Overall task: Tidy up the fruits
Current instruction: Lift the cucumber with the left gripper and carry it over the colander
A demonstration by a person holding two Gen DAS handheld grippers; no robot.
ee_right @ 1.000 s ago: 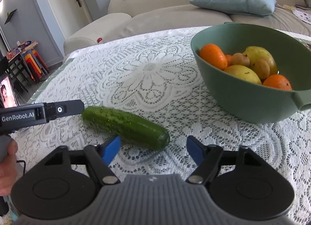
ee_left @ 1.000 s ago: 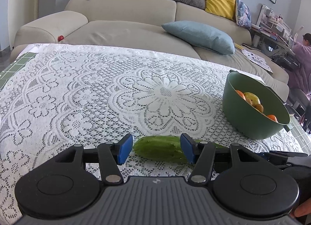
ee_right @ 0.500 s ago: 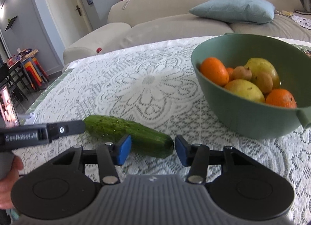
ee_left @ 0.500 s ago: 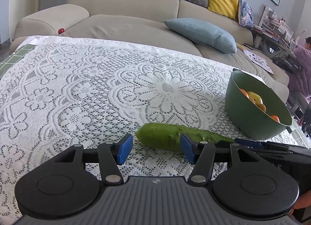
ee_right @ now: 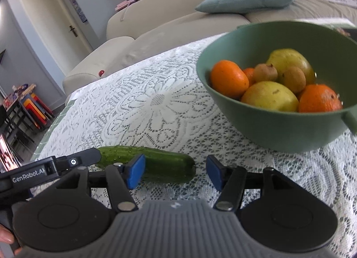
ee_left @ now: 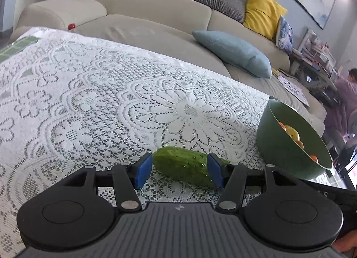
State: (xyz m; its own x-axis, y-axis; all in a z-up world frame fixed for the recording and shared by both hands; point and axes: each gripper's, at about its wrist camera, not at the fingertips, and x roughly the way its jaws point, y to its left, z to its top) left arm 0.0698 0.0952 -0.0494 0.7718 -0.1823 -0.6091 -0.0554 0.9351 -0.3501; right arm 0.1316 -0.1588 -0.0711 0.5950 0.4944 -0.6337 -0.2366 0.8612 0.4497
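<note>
A dark green cucumber (ee_left: pixel 185 167) lies on the white lace tablecloth (ee_left: pixel 111 101). My left gripper (ee_left: pixel 179 173) is open, its blue pads on either side of one cucumber end without pinching it. My right gripper (ee_right: pixel 174 173) is open around the other end of the cucumber (ee_right: pixel 160 165); I cannot tell whether the pads touch it. A green bowl (ee_right: pixel 279 128) to the right holds oranges (ee_right: pixel 229 79), yellow pears (ee_right: pixel 270 96) and small brown fruits (ee_right: pixel 265 72). The bowl (ee_left: pixel 279 144) also shows at right in the left wrist view.
A beige sofa (ee_left: pixel 156 12) with a blue cushion (ee_left: pixel 234 52) and a yellow cushion (ee_left: pixel 263 12) runs behind the table. The left tool's body (ee_right: pixel 44 168) shows at the left of the right wrist view. A person (ee_left: pixel 348 84) sits far right.
Both grippers have closed in on the cucumber ends and both views have tilted. The right gripper's opening has narrowed since a second ago. The cucumber has stayed on the cloth.
</note>
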